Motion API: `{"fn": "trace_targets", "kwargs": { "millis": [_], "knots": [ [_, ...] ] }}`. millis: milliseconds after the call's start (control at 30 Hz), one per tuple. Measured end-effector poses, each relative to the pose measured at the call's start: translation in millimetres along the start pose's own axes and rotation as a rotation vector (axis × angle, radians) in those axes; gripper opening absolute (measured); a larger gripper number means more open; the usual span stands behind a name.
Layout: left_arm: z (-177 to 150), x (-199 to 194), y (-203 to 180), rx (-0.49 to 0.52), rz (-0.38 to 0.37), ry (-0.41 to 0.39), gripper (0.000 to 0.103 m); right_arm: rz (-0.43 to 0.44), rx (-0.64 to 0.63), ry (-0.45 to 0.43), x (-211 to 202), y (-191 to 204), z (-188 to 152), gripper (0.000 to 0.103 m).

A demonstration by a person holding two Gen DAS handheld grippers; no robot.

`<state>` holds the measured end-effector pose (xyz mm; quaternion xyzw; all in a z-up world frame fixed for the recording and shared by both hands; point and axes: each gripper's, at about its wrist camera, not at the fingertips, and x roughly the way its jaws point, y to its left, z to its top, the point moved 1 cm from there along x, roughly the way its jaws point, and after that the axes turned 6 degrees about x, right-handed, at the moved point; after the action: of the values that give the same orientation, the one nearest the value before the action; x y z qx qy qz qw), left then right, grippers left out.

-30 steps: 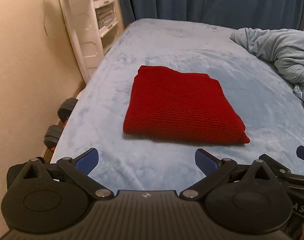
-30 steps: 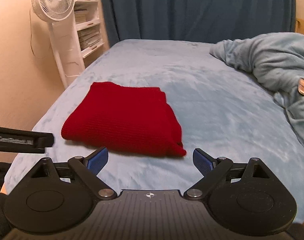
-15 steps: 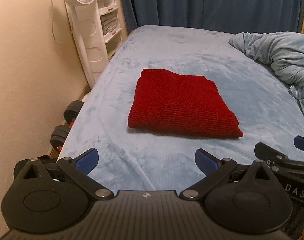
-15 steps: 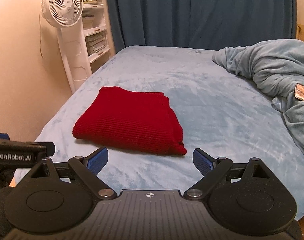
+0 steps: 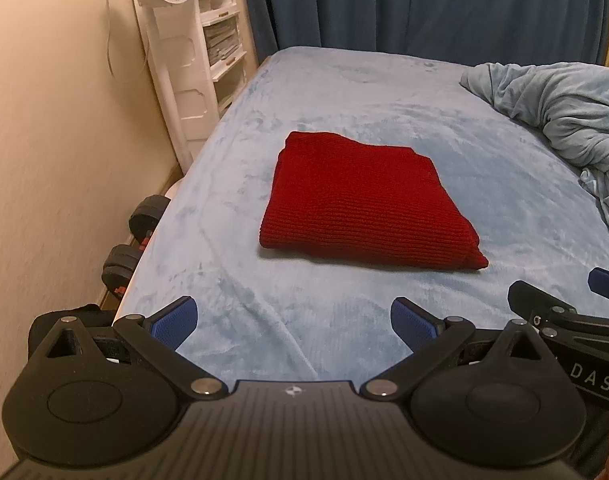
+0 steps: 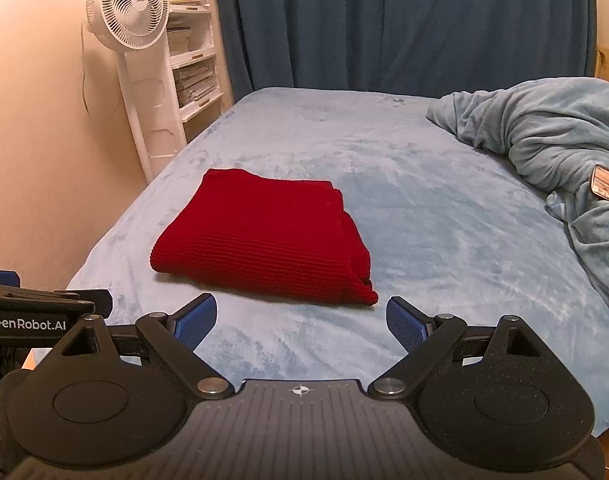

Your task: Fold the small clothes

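A red knitted garment [image 5: 364, 204] lies folded into a flat rectangle on the light blue bed [image 5: 384, 92]; it also shows in the right wrist view [image 6: 264, 240]. My left gripper [image 5: 294, 320] is open and empty, held back over the near edge of the bed, well short of the garment. My right gripper [image 6: 300, 318] is open and empty, just in front of the garment's near edge. The right gripper's body shows at the right edge of the left wrist view [image 5: 564, 320].
A crumpled blue blanket [image 6: 552, 140] is heaped at the right of the bed. A white fan [image 6: 128, 4] and white shelves [image 6: 192, 60] stand by the left wall. Black dumbbells [image 5: 136, 236] lie on the floor left of the bed. Dark blue curtains [image 6: 384, 20] hang behind.
Both grippers have pulled back and up from the folded garment, which now sits farther off in both views. The garment has not moved. Both stay open.
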<state>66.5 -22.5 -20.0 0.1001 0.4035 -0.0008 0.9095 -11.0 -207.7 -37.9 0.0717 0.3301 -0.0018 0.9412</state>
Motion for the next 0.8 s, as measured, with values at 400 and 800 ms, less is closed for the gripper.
{"fn": "trace_targets", "kwargs": {
  "millis": [400, 800],
  "knots": [
    [-0.2, -0.6, 1.4, -0.008, 0.002, 0.004, 0.103, 0.005, -0.006, 0.000, -1.1, 1.6, 0.1, 0.092],
    [-1.1, 1.6, 3.3, 0.000, 0.011, 0.009, 0.103, 0.006, -0.016, 0.014, 0.5, 4.3, 0.3, 0.100]
  ]
}}
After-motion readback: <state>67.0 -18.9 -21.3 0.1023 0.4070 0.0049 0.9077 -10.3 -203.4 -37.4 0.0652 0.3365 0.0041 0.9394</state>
